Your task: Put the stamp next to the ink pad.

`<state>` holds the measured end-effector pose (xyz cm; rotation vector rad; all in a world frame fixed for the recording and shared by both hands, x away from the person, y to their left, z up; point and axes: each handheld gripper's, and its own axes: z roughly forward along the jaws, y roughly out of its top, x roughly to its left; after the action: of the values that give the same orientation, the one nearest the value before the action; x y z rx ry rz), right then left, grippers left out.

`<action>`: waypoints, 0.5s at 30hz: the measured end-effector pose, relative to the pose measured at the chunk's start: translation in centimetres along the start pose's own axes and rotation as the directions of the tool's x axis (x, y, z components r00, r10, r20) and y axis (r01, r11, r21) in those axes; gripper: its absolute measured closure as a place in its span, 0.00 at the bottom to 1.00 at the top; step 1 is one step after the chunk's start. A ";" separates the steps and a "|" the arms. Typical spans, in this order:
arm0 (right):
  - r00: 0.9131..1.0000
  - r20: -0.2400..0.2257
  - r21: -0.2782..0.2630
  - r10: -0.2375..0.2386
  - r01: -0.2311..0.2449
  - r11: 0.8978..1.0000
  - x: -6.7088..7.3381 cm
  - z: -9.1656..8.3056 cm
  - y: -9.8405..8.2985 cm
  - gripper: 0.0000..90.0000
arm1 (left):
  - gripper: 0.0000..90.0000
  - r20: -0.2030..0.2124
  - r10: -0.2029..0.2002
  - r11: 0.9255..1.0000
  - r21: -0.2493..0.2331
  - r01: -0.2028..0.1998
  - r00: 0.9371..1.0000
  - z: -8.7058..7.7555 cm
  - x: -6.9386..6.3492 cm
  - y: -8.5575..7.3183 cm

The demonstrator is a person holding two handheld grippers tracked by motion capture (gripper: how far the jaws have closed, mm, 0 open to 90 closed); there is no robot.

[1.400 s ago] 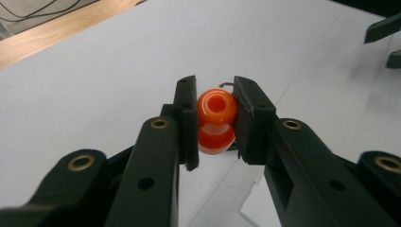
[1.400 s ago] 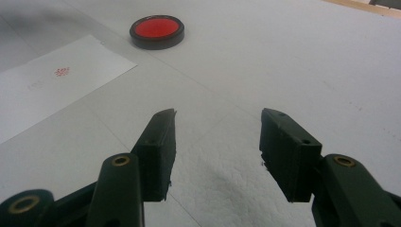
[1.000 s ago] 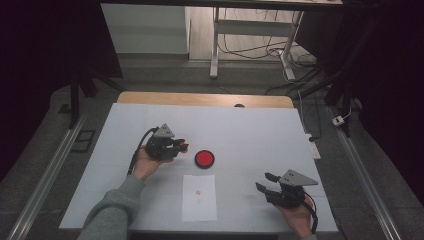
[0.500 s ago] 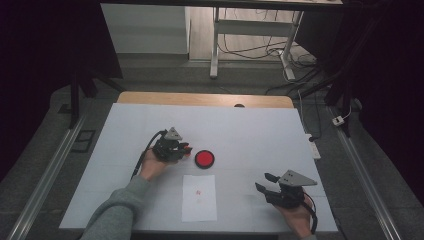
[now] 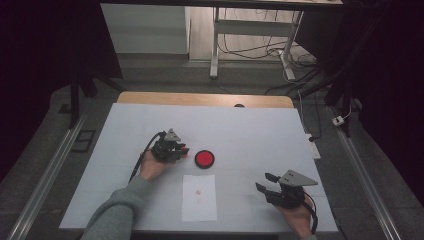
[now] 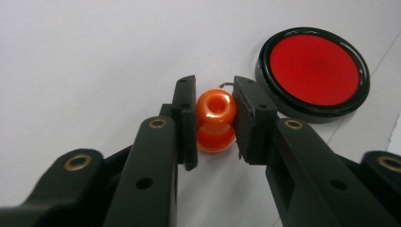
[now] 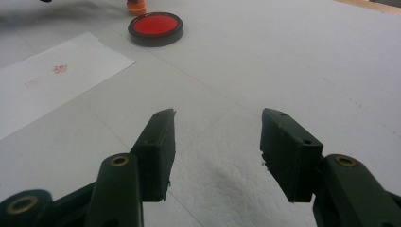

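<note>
My left gripper is shut on a small orange stamp with a round knob. It holds the stamp low over the white table, just left of a round red ink pad in a black case. Whether the stamp's base touches the table I cannot tell. My right gripper rests at the front right, open, with nothing between its fingers. Ahead of it lie the ink pad and the orange stamp.
A white sheet of paper with small red stamp marks lies near the front edge, between the two hands. The white table has a wooden strip along its far edge. Metal rails run along both sides.
The left hand has moved a little to the right and down with the orange stamp, closer to the ink pad. The right gripper has stayed where it was.
</note>
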<state>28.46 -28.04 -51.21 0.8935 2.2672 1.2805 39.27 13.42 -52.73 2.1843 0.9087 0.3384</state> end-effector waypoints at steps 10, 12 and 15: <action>1.000 0.000 0.005 -0.002 0.002 1.000 -0.1 0.0 0.0 0.49 | 0.50 0.000 -0.060 0.998 -0.031 0.060 0.998 -0.7 0.1 0.1; 1.000 0.006 0.005 -0.002 0.002 1.000 -0.1 -0.1 0.0 0.49 | 0.43 -0.007 -0.073 0.996 -0.055 0.072 0.997 -1.4 -0.1 0.1; 1.000 0.003 0.002 0.002 -0.002 1.000 -0.2 -0.1 0.0 0.49 | 0.39 -0.005 -0.064 0.995 -0.080 0.063 0.998 -2.6 -0.5 0.1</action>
<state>28.57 -28.28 -51.14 0.8974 2.2664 1.2777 37.69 14.40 -50.83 2.0778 0.9511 0.3467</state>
